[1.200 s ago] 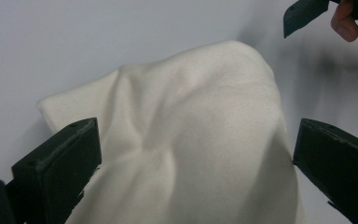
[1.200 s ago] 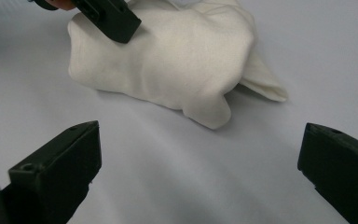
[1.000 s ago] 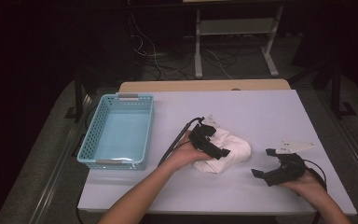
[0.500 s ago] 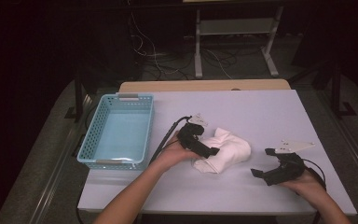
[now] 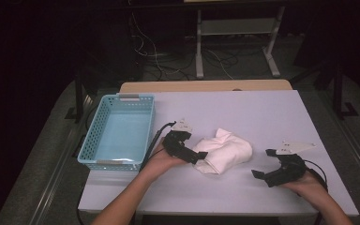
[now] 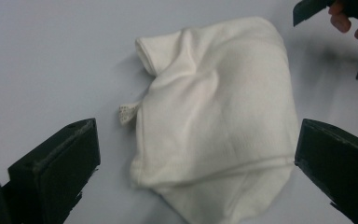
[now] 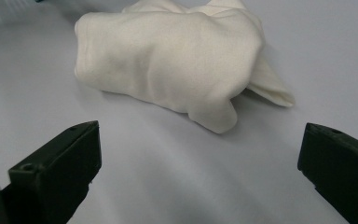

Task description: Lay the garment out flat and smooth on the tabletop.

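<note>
Flanking white cloth (image 5: 222, 151), both grippers gape apart.

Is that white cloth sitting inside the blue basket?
No, the white cloth lies bunched on the bare table, to the right of the blue basket, which holds nothing.

One white cloth (image 5: 224, 151), one blue basket (image 5: 118, 131) and two grippers, left (image 5: 193, 152) and right (image 5: 263, 174), on one table (image 5: 262, 112).
</note>
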Demonstrator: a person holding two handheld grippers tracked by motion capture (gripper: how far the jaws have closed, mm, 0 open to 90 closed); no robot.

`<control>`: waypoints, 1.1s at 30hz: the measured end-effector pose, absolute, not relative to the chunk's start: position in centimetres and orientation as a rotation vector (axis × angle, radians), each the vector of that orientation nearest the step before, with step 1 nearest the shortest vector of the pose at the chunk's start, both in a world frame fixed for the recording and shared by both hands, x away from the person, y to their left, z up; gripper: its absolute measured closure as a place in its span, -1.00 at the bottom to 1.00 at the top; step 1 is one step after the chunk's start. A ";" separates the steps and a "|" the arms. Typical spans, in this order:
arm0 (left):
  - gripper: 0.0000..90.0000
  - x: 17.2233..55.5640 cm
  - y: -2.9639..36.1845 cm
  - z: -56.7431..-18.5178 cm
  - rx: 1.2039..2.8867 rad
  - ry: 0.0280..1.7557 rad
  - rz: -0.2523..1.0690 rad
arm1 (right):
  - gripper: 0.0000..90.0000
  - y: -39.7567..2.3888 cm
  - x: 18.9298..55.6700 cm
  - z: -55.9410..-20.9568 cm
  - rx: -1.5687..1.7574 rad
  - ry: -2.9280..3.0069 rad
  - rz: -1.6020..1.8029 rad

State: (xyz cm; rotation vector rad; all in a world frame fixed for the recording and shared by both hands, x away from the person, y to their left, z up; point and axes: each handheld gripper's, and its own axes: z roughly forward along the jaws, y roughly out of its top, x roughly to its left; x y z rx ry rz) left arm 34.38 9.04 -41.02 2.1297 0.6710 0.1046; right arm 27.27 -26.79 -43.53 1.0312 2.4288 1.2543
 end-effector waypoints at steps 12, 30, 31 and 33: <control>-1.00 32.0 10.2 -41.7 2.132 0.677 0.115 | -1.00 -26.7 27.3 -43.6 1.037 2.431 1.250; -1.00 29.6 12.6 -42.7 2.117 0.687 0.126 | -1.00 -26.7 27.3 -43.4 1.063 2.426 1.257; -1.00 29.5 12.8 -42.7 2.110 0.685 0.126 | -1.00 -26.7 27.2 -43.3 1.068 2.429 1.262; -1.00 29.3 13.0 -42.6 2.104 0.676 0.133 | -1.00 -26.7 27.2 -43.2 1.077 2.433 1.266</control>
